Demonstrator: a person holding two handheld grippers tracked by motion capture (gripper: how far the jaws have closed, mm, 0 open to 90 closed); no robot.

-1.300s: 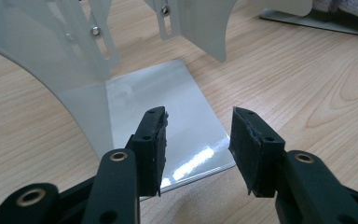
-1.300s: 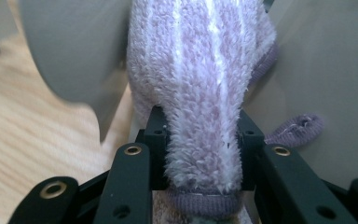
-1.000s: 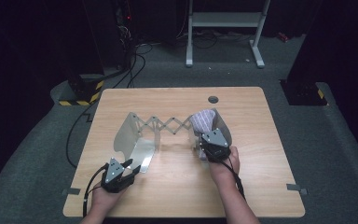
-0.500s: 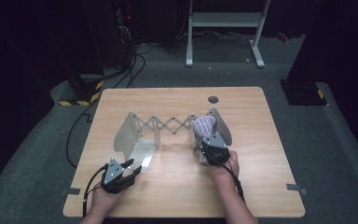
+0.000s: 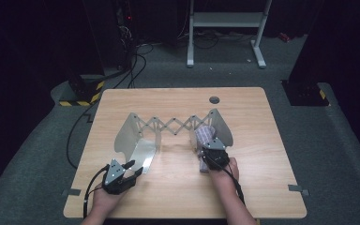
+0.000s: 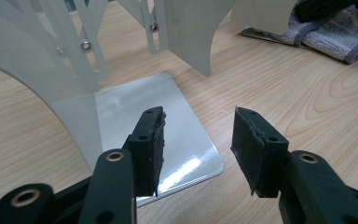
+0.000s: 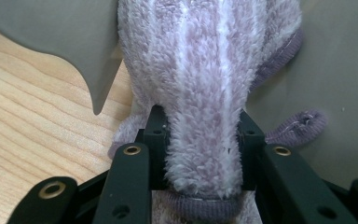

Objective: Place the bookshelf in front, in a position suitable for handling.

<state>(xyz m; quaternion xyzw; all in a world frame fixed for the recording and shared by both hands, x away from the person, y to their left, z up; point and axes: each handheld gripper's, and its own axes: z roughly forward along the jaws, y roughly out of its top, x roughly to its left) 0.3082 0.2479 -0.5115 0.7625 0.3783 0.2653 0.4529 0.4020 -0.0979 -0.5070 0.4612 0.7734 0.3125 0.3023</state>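
In the high view, a wooden table (image 5: 178, 187) carries a metal expanding rack (image 5: 173, 133) — two curved end plates joined by a scissor lattice, with a flat base plate at its left end. The right tool (image 5: 212, 152) sits at the rack's right end, its jaws clamped on a pale lilac towel (image 5: 205, 136) that lies bunched against the right end plate, part of it trailing on the table beside the hand. The left tool (image 5: 130, 169) rests near the table's front left, just short of the rack's base plate, with its jaws apart and nothing between them.

In the left gripper view, the left tool (image 6: 198, 140) holds its two black jaws well apart over the wood and the shiny base plate (image 6: 149, 116); the left jaw stands over that plate, the right jaw over bare table. The rack's lattice and end plate (image 6: 186, 32) rise close behind. At the upper right the towel (image 6: 326, 37) lies on the table, with the other tool dark above it.

In the right gripper view, the right tool (image 7: 200, 140) grips a thick fold of the fluffy towel (image 7: 205, 74) — the pile bulges up and over both jaws. A darker hemmed edge (image 7: 298, 123) pokes out at the right. Grey rack plates (image 7: 340, 84) stand on both sides of the towel, with table wood at the left.
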